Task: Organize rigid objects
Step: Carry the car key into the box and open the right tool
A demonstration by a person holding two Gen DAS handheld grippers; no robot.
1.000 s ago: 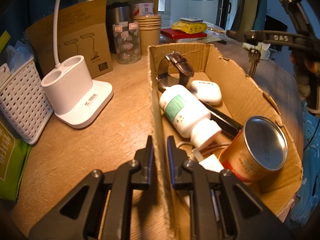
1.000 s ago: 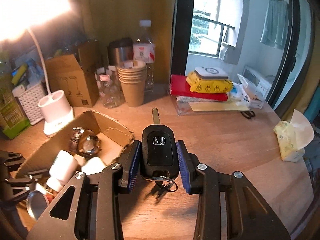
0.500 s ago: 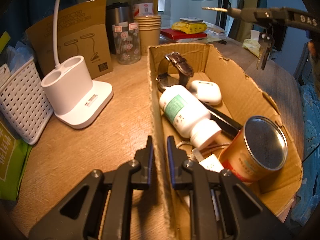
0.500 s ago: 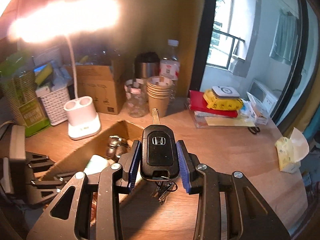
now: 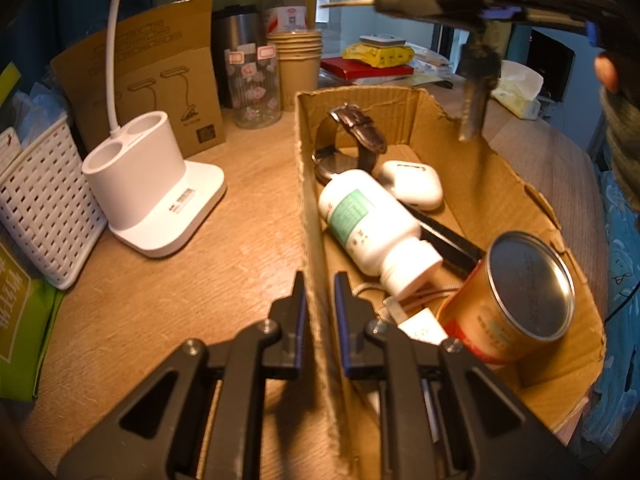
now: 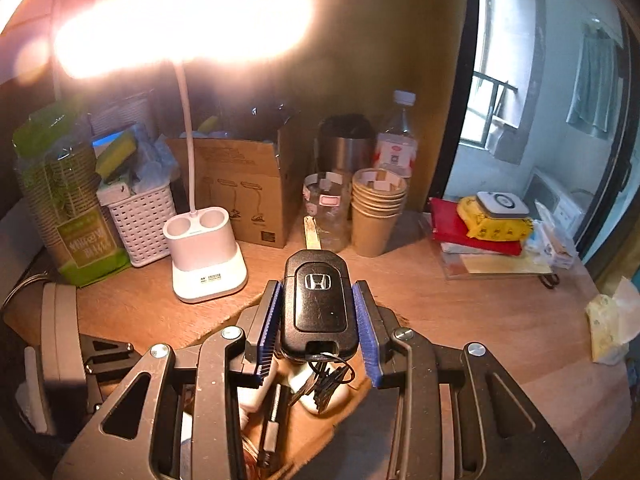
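Wooden tabletop [image 5: 248, 220] carries a cardboard box [image 5: 500, 184] that serves as the landmark, with a white lamp base [image 5: 156, 196] to its left. Inside the box lie a watch [image 5: 356, 140], a white pill bottle [image 5: 376, 224] and an orange tin [image 5: 516, 300]. The left gripper [image 5: 320, 300] pinches the box's near-left wall between narrow jaws, while the right gripper [image 6: 316, 316] clamps a car key [image 6: 318, 308] above the box, its keys dangling.
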